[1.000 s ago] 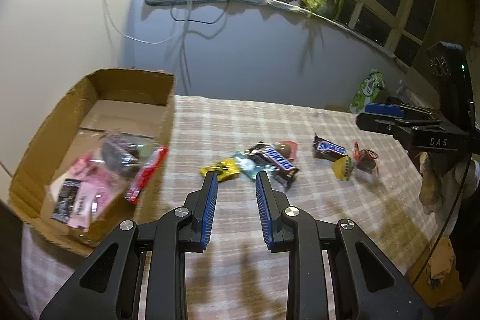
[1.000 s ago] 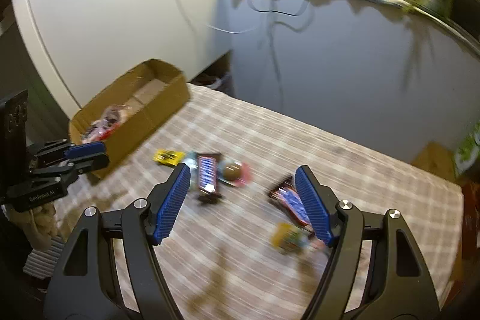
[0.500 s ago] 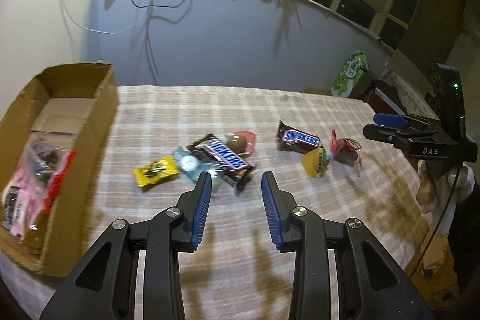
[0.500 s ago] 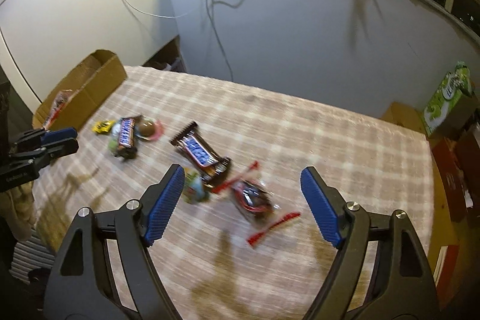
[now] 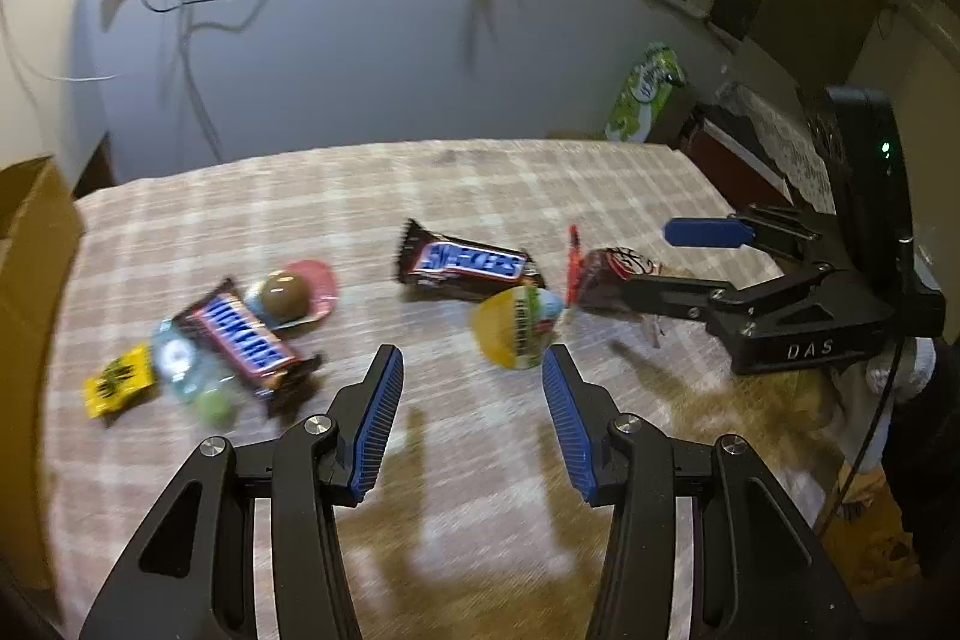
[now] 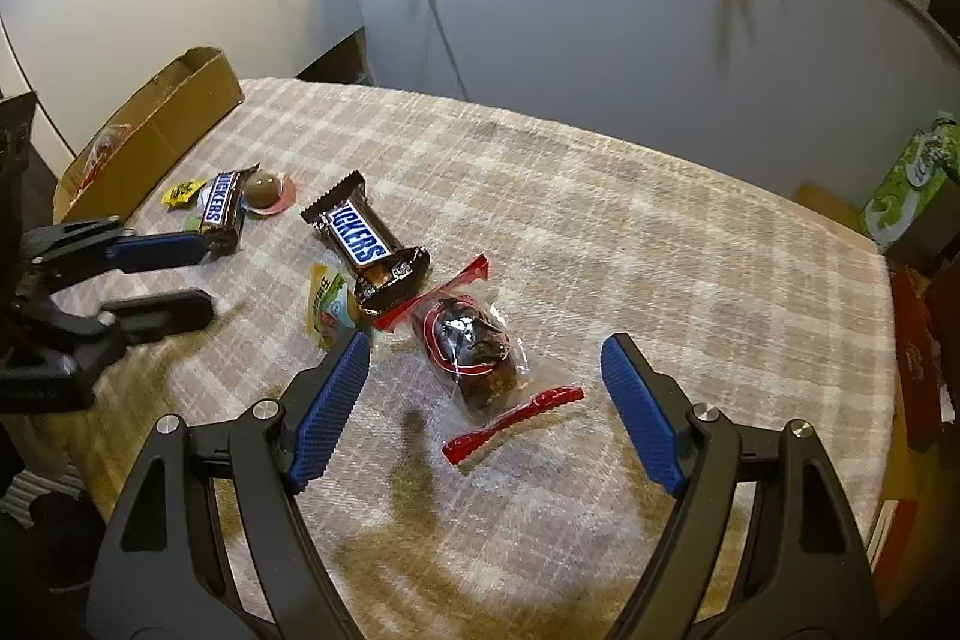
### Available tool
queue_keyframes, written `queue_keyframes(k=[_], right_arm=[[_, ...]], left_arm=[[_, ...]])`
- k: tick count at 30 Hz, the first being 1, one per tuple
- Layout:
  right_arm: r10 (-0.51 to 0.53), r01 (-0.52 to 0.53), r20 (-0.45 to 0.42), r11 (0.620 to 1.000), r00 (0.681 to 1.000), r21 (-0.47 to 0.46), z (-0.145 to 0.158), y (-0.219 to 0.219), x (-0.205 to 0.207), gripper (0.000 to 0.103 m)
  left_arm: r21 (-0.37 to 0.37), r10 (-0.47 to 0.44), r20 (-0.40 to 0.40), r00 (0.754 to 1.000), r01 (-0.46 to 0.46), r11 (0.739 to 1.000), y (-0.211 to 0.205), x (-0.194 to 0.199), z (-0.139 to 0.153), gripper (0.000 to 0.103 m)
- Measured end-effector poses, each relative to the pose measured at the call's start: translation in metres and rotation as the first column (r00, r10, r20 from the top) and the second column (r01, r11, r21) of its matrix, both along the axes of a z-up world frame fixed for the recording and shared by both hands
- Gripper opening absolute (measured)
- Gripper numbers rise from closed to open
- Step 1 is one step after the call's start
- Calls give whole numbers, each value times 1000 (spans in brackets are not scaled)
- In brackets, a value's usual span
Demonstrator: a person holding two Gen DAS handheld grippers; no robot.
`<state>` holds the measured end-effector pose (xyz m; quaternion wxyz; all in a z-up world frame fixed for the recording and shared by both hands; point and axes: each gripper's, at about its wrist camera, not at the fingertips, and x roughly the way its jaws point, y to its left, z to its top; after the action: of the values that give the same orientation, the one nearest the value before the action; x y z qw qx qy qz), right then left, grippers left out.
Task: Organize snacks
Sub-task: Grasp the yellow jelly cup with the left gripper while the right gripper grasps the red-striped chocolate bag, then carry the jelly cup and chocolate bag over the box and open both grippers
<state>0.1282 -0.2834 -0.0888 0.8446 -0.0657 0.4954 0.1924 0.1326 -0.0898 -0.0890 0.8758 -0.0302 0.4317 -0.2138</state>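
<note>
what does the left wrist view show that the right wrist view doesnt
Only the left wrist view shows the left gripper head-on, jaws open with nothing between them, having just been opening, and the yellow-green round snack whole, just ahead of it.

Only the right wrist view shows into the cardboard box, where a few snacks lie, and the right gripper straddling the clear red-edged packet.

Both share the checked tablecloth, two Snickers bars and the small yellow packet.
</note>
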Motion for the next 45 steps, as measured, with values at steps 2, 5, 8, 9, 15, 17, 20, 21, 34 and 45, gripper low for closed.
queue_keyframes(k=[2, 5, 8, 9, 15, 17, 20, 21, 34, 45], right_arm=[[11, -11, -2, 1000, 1000, 1, -3, 0, 2, 82], [29, -29, -9, 1000, 1000, 5, -7, 2, 5, 82], [48, -48, -13, 999, 999, 1, -11, 5, 8, 77], [55, -55, -17, 998, 998, 0, -12, 5, 9, 74], [78, -78, -29, 997, 996, -4, -19, 8, 13, 67], [85, -85, -36, 996, 996, -5, -21, 8, 15, 63], [90, -90, -41, 996, 995, -9, -23, 8, 16, 60], [91, -91, -43, 996, 995, -9, -23, 8, 17, 56], [79, -80, -57, 997, 995, -6, -26, 7, 16, 39], [52, -52, -18, 999, 998, 11, -9, 5, 8, 36]], left_arm=[[16, -10, -2, 1000, 10, 1000, -9, 4, -3, 47], [33, -20, -7, 1000, 21, 999, -19, 9, -9, 47], [55, -33, -8, 999, 33, 998, -29, 15, -14, 47], [62, -36, -7, 999, 36, 997, -32, 16, -16, 47], [107, -50, -2, 999, 50, 993, -44, 22, -23, 47], [117, -51, -2, 999, 51, 992, -46, 23, -25, 47], [128, -53, -1, 999, 52, 990, -49, 25, -28, 47], [135, -55, 4, 999, 53, 989, -49, 25, -29, 47], [154, -57, 24, 998, 52, 987, -54, 24, -29, 31], [107, -42, 45, 998, 37, 994, -38, 12, -15, 31]])
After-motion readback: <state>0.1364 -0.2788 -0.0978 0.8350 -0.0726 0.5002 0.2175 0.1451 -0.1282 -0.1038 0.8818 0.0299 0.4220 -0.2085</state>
